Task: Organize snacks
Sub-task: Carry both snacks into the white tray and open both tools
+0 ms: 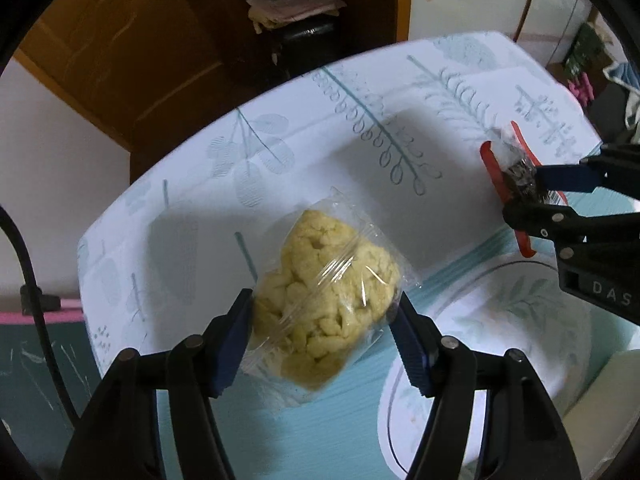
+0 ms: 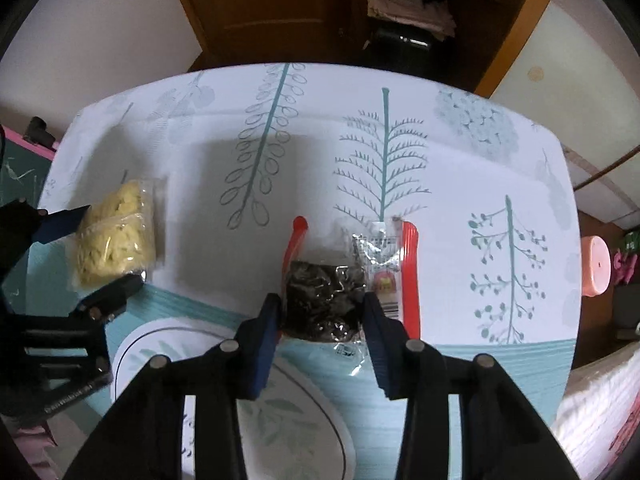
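Observation:
My left gripper (image 1: 324,316) is shut on a clear bag of pale yellow snack pieces (image 1: 324,300), held above the table; the bag also shows at the left of the right wrist view (image 2: 116,232). My right gripper (image 2: 322,308) is shut on a red-edged packet of dark snack (image 2: 324,300), held above the table; that packet appears at the right in the left wrist view (image 1: 516,172). A white plate with a leaf pattern (image 2: 280,412) lies below both grippers near the table's front edge; it also shows in the left wrist view (image 1: 500,320).
The table carries a white cloth with teal plant prints (image 2: 384,152). A wooden cabinet (image 2: 280,8) with stacked papers stands behind the table. A pink stool (image 2: 596,264) is at the right. A white cloth-like object (image 2: 600,412) sits at the lower right.

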Motion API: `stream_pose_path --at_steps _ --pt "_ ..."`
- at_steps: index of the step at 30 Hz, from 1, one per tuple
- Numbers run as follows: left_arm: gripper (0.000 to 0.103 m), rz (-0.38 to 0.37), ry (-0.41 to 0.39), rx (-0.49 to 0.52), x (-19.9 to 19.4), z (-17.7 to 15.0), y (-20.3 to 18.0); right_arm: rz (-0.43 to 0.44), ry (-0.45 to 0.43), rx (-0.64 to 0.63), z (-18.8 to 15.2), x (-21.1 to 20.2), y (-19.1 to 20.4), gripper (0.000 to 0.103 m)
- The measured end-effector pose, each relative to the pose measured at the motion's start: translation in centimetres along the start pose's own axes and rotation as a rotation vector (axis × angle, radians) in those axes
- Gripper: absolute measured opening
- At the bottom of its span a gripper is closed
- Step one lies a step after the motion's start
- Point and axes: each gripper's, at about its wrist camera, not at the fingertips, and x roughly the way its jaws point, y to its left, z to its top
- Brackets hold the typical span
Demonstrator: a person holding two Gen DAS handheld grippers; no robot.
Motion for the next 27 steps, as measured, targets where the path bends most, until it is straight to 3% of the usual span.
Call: stream_pose_path --at_steps 9,18,22,27 --pt "0.065 0.004 -0.137 -0.049 -12.6 -3.3 -1.4 0.096 -0.191 0.041 -4.8 -11.4 -0.7 0.041" --pt "0.065 0.027 -0.291 -0.083 -25.8 -10.7 -5.7 0.136 -0.386 0.029 -12.4 -22.3 1.0 0.041" --pt "0.065 0.002 -0.326 -0.105 -29.1 -13.9 -7.5 0.164 -0.44 0.01 -16.4 -24.9 2.1 0.041" --pt "0.065 0.037 -0.362 -0.123 -31.8 -17.4 -9.2 0.188 -0.488 0.001 -20.9 -27.4 2.6 0.041"
